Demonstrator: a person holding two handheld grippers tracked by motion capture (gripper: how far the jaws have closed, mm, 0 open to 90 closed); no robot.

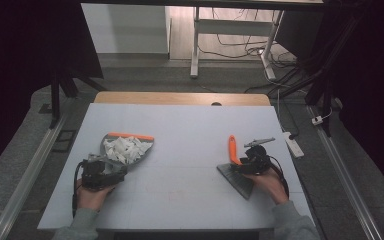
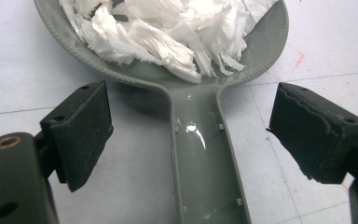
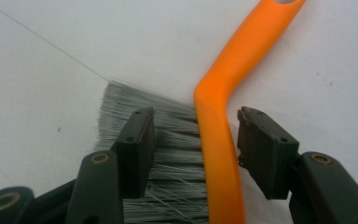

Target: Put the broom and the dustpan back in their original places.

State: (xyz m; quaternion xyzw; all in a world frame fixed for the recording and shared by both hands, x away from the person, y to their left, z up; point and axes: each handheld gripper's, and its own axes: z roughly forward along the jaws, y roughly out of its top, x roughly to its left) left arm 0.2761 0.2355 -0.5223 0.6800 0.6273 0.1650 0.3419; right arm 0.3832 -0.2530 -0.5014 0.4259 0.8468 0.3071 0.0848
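A grey dustpan [image 1: 111, 141] with an orange front lip lies at the left of the pale table [image 1: 190, 120], heaped with torn white paper [image 1: 125, 148]. My left gripper [image 1: 111, 167] stands open at its handle. In the left gripper view the grey handle [image 2: 200, 154] runs between the two wide-apart pads [image 2: 81, 135] without touching either, and the paper [image 2: 168, 28] fills the pan ahead. At the right lies a brush with an orange handle [image 1: 233, 149] and grey bristles [image 1: 239, 181]. My right gripper [image 3: 196, 119] is open astride the orange handle [image 3: 223, 144]; one jaw rests over the bristles [image 3: 168, 116].
A wooden desk edge [image 1: 180, 98] borders the table's far side. Beyond it are white desk legs [image 1: 195, 45] and cables on the floor. A white power strip [image 1: 294, 142] lies off the table's right edge. Bare tabletop stretches between the two tools.
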